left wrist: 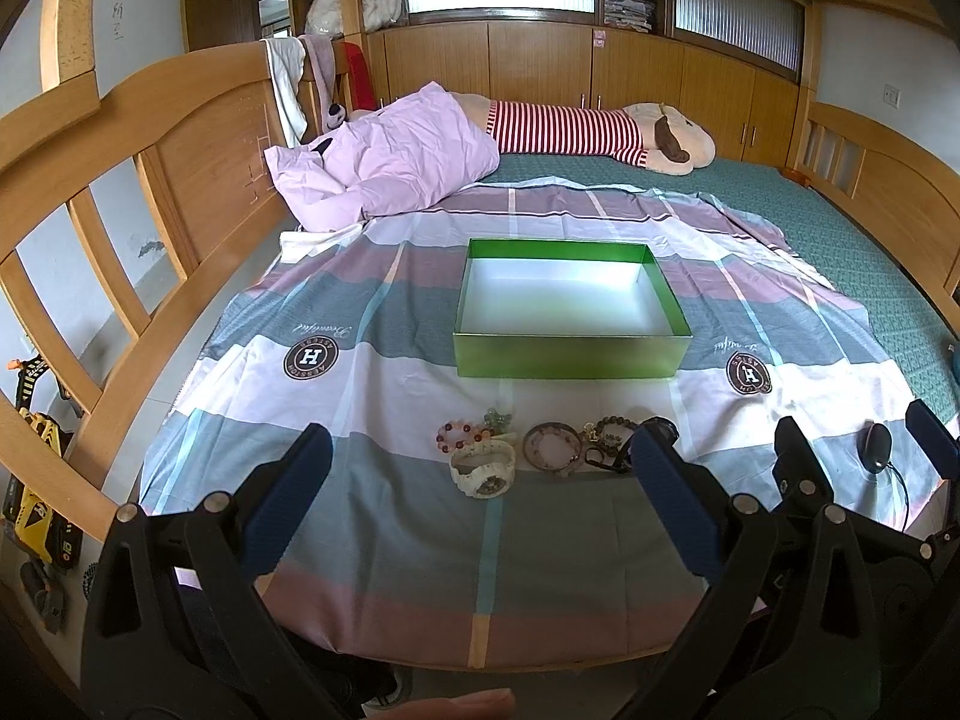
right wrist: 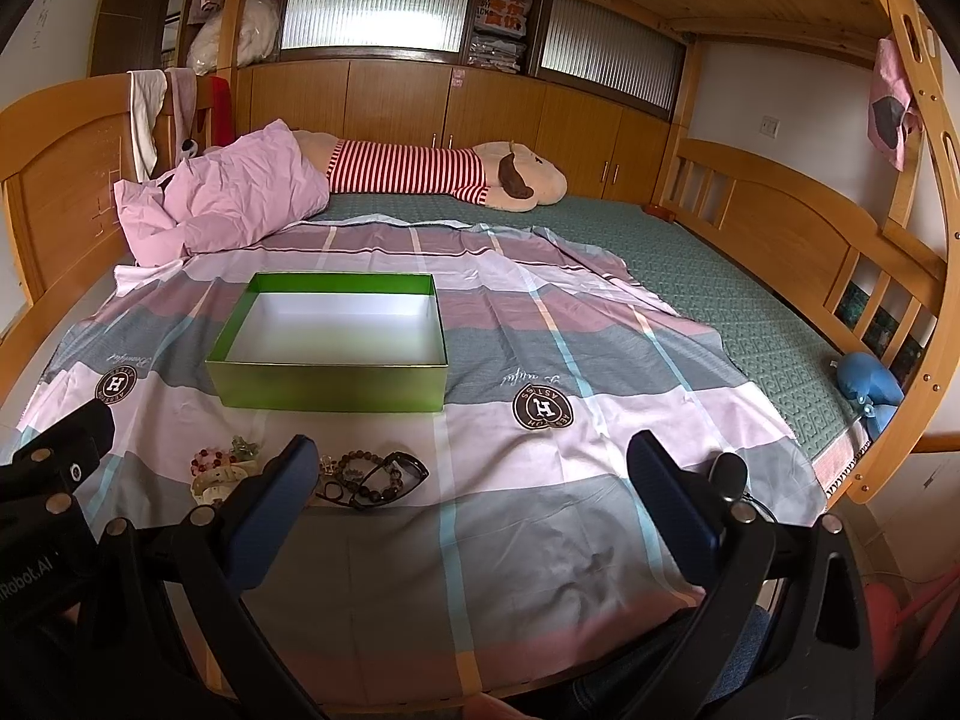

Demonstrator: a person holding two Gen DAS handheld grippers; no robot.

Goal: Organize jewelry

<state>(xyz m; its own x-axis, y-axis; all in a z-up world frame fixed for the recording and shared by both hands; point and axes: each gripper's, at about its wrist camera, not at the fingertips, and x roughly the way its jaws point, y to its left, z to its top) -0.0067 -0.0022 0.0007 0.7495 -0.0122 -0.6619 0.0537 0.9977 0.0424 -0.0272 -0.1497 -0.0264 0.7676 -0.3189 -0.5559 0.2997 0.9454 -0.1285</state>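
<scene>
An open, empty green box [left wrist: 573,354] with a white inside sits on the striped bedsheet; it also shows in the right wrist view [right wrist: 327,384]. In front of it lies a row of jewelry: a pink bead bracelet [left wrist: 462,435], a white watch [left wrist: 485,469], a brown bangle [left wrist: 552,449] and dark bead bracelets [left wrist: 609,435]. In the right wrist view the dark beads [right wrist: 372,477] lie by a pair of black glasses. My left gripper [left wrist: 480,501] is open, just short of the jewelry. My right gripper [right wrist: 471,504] is open, to the right of the jewelry; it also shows in the left wrist view [left wrist: 864,438].
A pink pillow [left wrist: 390,162] and a striped plush toy [left wrist: 600,132] lie at the far side of the bed. Wooden bed rails [left wrist: 120,276] stand left and right. A black oval device [left wrist: 877,447] with a cable lies at the right. A blue plush [right wrist: 870,387] sits by the right rail.
</scene>
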